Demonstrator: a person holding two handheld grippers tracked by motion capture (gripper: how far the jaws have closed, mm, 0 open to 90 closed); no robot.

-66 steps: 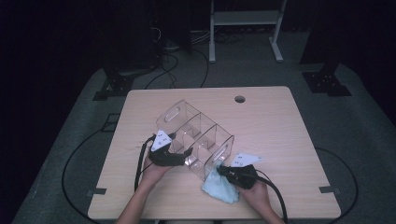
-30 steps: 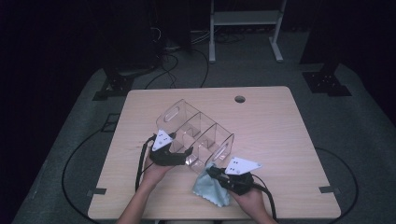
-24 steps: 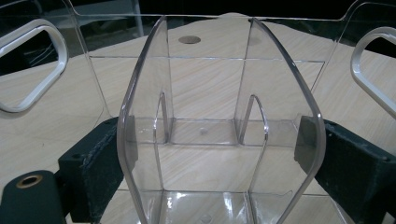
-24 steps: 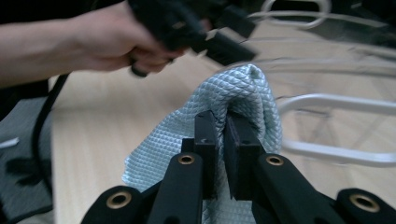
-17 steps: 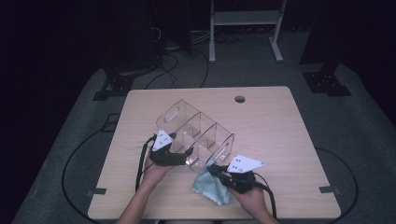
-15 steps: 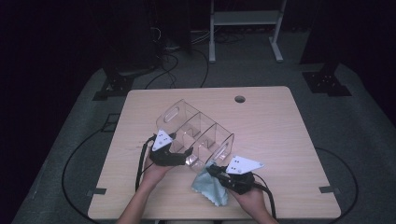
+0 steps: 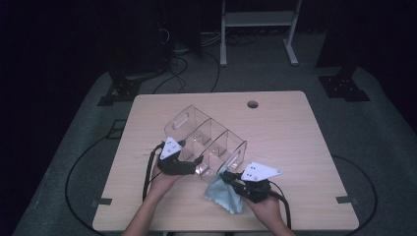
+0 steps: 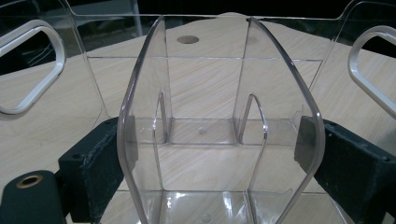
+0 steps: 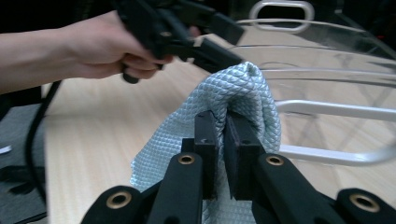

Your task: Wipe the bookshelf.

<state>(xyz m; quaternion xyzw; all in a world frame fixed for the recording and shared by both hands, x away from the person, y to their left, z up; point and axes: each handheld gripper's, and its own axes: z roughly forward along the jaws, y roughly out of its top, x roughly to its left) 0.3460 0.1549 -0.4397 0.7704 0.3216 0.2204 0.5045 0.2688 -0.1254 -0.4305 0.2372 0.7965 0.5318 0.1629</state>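
1. Clear acrylic makes up the divided organizer, which is sitting near the middle of the pale wooden bench, with cut-out handles at its ends and partition walls splitting it into compartments.
2. At the organizer's near edge, the left gripper is reaching in from the person's left hand; in the left gripper view its fingers are standing wide apart on either side of the transparent middle section, pressing against its outer walls, so they are grasping the organizer.
3. To the right, the right gripper is lying low over the bench in the person's right hand, just beside the organizer's near right corner.
4. In the right gripper view its fingers are clenched tight on a fold of a light blue cloth with a waffle-like weave, the pinched part bunching up above the tips.
5. From the high view, the cloth is trailing down onto the bench in front of the organizer, its upper corner lifted toward the clear wall; I cannot tell whether it is touching that wall.
6. A round cable hole is showing near the bench's far edge.
7. No brand, label or readable writing is showing on the organizer, the cloth or the grippers; the grey plates carry just small dark dots.
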